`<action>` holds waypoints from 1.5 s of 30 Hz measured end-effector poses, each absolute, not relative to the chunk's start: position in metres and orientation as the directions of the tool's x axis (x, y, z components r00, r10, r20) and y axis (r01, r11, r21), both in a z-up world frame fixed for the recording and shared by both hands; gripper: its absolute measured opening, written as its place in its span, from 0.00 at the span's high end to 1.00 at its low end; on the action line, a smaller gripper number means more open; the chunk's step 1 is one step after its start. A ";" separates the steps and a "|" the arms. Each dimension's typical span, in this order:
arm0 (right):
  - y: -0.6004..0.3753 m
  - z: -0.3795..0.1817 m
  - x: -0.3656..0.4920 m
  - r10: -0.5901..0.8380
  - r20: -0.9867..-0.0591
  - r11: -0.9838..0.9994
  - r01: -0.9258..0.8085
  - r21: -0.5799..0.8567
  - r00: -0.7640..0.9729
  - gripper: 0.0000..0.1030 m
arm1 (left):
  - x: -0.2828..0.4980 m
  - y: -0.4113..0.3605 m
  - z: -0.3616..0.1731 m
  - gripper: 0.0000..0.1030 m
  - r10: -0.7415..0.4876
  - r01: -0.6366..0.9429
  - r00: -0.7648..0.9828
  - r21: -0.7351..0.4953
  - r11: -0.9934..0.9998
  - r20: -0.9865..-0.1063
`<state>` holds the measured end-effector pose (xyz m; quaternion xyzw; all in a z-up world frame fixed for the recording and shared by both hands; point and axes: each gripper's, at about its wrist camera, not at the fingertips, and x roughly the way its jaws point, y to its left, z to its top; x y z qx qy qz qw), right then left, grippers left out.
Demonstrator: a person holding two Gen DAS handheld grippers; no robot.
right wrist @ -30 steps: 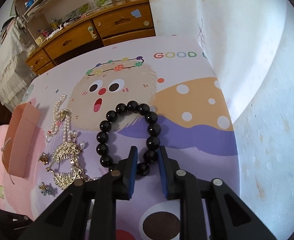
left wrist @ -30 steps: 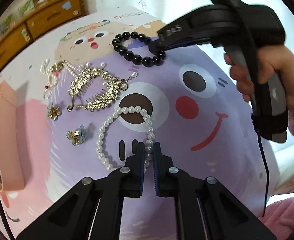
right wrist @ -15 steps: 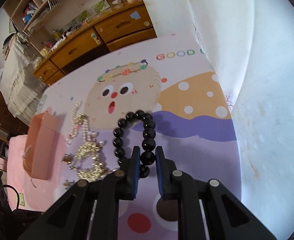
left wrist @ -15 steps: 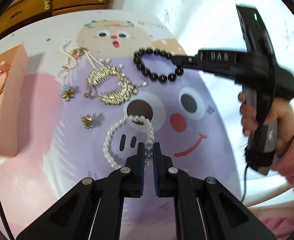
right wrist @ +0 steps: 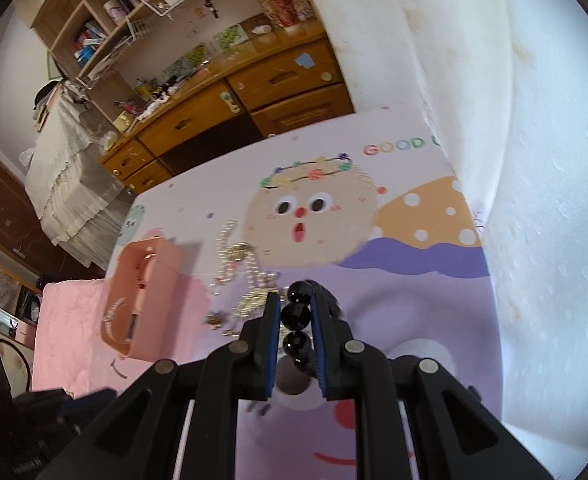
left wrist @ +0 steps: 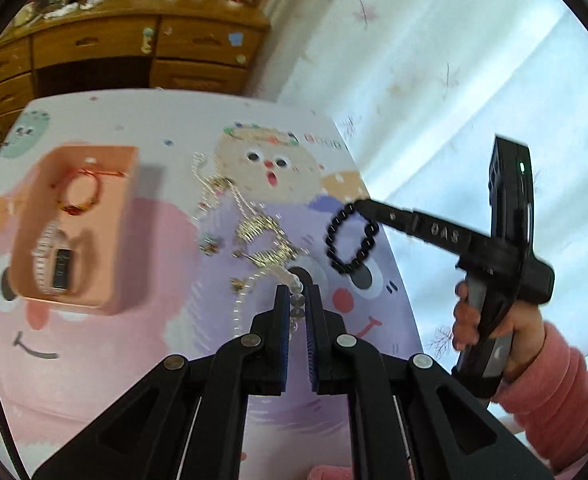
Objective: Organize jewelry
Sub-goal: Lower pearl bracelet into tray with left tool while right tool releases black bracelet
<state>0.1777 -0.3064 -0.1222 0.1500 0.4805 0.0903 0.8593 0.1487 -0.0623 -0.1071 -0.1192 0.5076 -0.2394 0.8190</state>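
While our left gripper (left wrist: 297, 300) pinches the pearl bracelet (left wrist: 245, 300) above the cartoon mat (left wrist: 93, 360), our right gripper (right wrist: 296, 312) clamps the black bead bracelet (right wrist: 296, 316), dangling right of the pink box (left wrist: 73, 224).

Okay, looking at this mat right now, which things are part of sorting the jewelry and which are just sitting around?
Part of the job:
- black bead bracelet, held in the right gripper
- pearl bracelet, held in the left gripper
- pink jewelry box
- gold hair comb and pearl chain on the mat

Just lying about:
- cartoon mat
- wooden dresser
- bookshelf
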 end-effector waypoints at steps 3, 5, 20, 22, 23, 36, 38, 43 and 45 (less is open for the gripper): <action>-0.292 -0.113 0.173 0.323 -0.784 0.931 -0.030 0.363 0.530 0.86 | 0.148 -0.041 -0.096 0.95 -0.506 0.237 0.403 -0.447 0.862 -0.763; -0.282 -0.107 0.171 0.336 -0.776 0.928 -0.046 0.370 0.534 0.86 | 0.149 -0.027 -0.090 0.95 -0.494 0.219 0.425 -0.444 0.869 -0.758; -0.170 -0.071 0.160 0.464 -0.696 0.883 -0.223 0.414 0.547 0.86 | 0.172 0.082 -0.058 0.95 -0.412 0.167 0.525 -0.384 0.908 -0.745; -0.153 -0.069 0.161 0.486 -0.681 0.872 -0.244 0.425 0.548 0.86 | 0.178 0.089 -0.059 0.95 -0.403 0.169 0.528 -0.373 0.912 -0.748; -0.146 -0.068 0.162 0.494 -0.675 0.867 -0.251 0.430 0.548 0.86 | 0.182 0.096 -0.059 0.95 -0.397 0.169 0.529 -0.365 0.915 -0.750; -0.070 -0.070 0.177 0.454 -0.690 0.891 -0.263 0.371 0.564 0.84 | 0.221 0.132 -0.087 0.69 -0.345 0.122 0.473 -0.327 0.937 -0.811; -0.067 -0.075 0.180 0.417 -0.724 0.909 -0.232 0.347 0.550 0.74 | 0.223 0.134 -0.092 0.51 -0.335 0.114 0.450 -0.319 0.941 -0.828; -0.075 -0.080 0.175 0.406 -0.737 0.912 -0.195 0.360 0.540 0.55 | 0.219 0.132 -0.094 0.36 -0.305 0.127 0.436 -0.277 0.952 -0.847; -0.080 -0.085 0.172 0.394 -0.751 0.917 -0.178 0.356 0.530 0.50 | 0.216 0.130 -0.094 0.31 -0.283 0.129 0.440 -0.252 0.959 -0.852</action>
